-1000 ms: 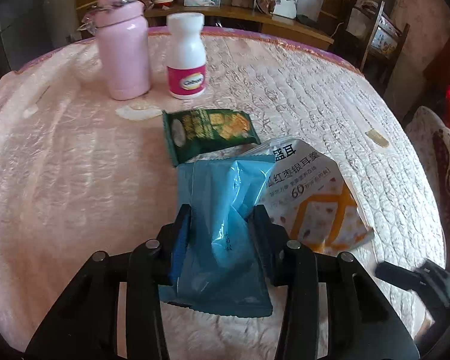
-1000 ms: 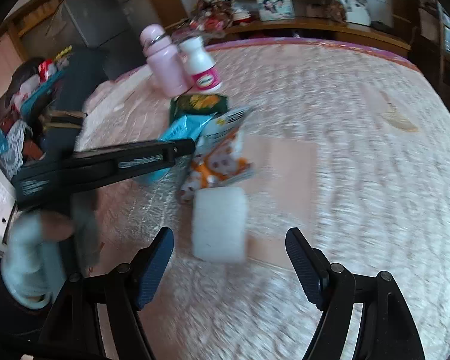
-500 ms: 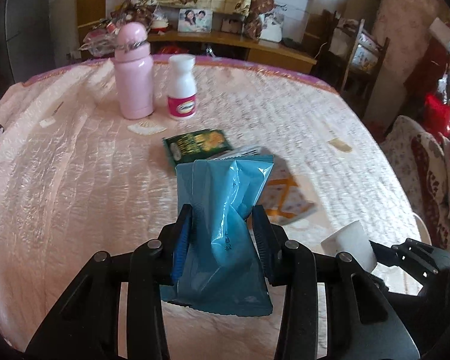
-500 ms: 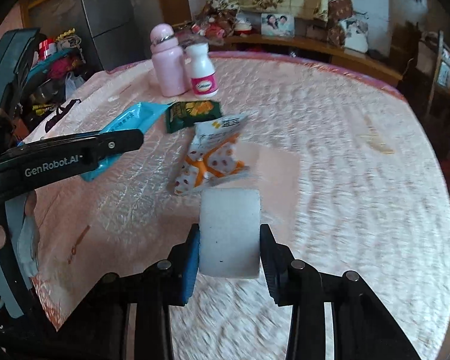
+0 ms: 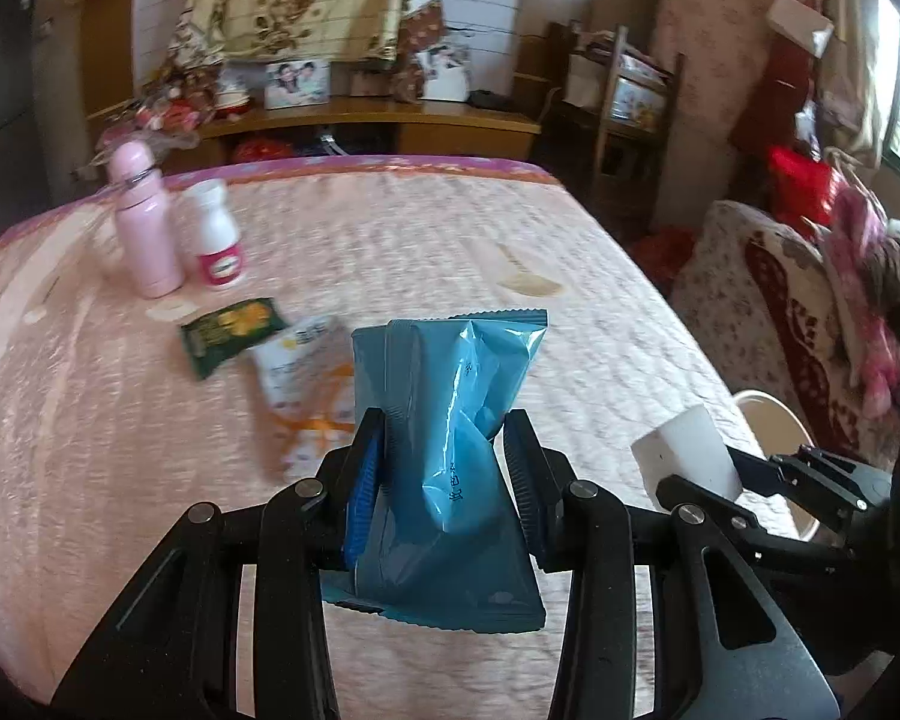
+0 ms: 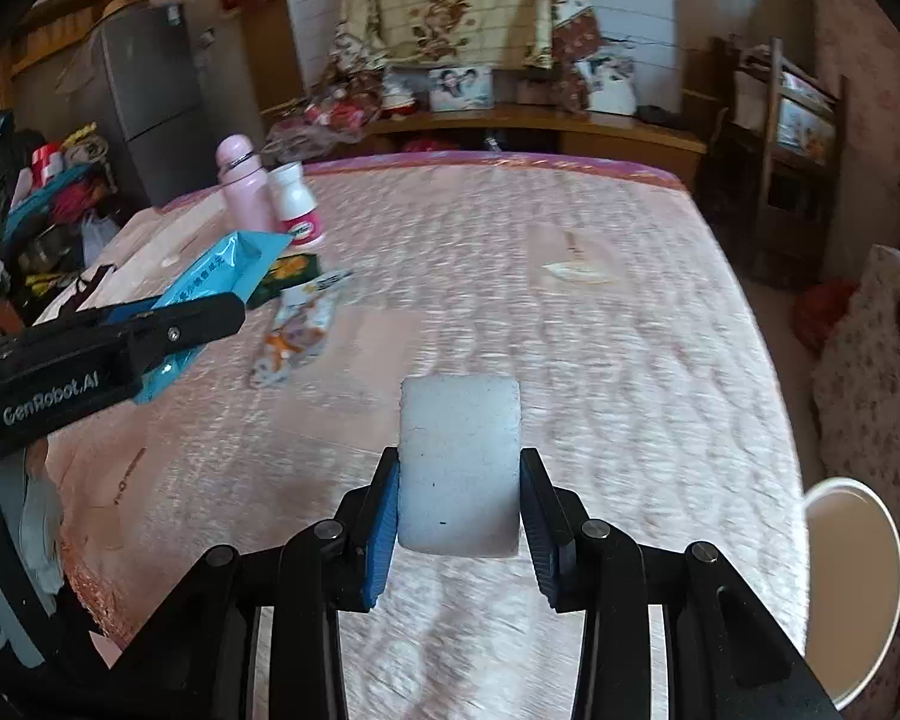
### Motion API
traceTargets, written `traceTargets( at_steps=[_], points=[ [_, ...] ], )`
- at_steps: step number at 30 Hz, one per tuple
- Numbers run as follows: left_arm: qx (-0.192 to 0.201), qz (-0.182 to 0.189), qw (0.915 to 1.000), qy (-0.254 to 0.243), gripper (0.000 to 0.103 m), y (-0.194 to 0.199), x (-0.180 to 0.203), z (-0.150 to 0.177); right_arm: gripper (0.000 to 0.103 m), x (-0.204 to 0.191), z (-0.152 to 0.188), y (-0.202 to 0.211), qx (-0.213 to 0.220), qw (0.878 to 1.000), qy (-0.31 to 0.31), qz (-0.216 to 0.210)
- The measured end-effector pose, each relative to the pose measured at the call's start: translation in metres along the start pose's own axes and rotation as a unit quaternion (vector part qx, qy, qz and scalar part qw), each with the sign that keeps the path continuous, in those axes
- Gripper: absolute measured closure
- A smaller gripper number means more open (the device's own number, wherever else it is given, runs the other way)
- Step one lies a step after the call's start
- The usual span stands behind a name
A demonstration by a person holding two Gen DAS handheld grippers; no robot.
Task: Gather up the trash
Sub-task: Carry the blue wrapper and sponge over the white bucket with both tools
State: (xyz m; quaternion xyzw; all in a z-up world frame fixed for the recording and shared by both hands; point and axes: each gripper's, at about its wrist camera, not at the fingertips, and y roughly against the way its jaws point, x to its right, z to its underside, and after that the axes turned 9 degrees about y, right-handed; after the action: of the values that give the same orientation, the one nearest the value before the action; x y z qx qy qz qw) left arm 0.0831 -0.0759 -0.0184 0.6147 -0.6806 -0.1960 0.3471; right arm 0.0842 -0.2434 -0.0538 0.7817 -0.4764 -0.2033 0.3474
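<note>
My left gripper [image 5: 444, 462] is shut on a blue plastic packet [image 5: 450, 420], lifted above the pink quilted table [image 5: 390, 252]. The same packet [image 6: 222, 276] shows at the left of the right wrist view, clamped in the left gripper [image 6: 210, 312]. My right gripper [image 6: 459, 480] is shut on a white foam block [image 6: 459, 462], also held off the table; the block [image 5: 684, 456] appears at the right of the left wrist view. On the table lie a green snack packet [image 5: 234, 330] and a white-and-orange wrapper [image 5: 306, 390].
A pink bottle [image 5: 144, 222] and a white pill bottle [image 5: 216, 240] stand at the table's far left. A white bin [image 6: 852, 588] sits below the table's right edge. A patterned chair [image 5: 780, 312] stands to the right, a wooden shelf [image 6: 510, 120] behind.
The right gripper has shut on the white foam block and lifted it. Both grippers have risen and pulled back toward the right with their loads; the packets on the table look farther away.
</note>
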Motion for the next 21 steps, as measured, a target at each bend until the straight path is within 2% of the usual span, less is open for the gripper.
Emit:
traceTargets(
  at_steps=[9, 21],
  points=[
    [-0.013, 0.044, 0.9984, -0.032, 0.065, -0.003, 0.058, 0.009, 0.067, 0.047, 0.023, 0.034, 0.016, 0.999, -0.042, 0.029],
    [-0.032, 0.075, 0.9933, -0.082, 0.065, -0.024, 0.135, 0.022, 0.067, 0.12, 0.059, 0.071, 0.016, 0.992, -0.1, 0.08]
  ],
)
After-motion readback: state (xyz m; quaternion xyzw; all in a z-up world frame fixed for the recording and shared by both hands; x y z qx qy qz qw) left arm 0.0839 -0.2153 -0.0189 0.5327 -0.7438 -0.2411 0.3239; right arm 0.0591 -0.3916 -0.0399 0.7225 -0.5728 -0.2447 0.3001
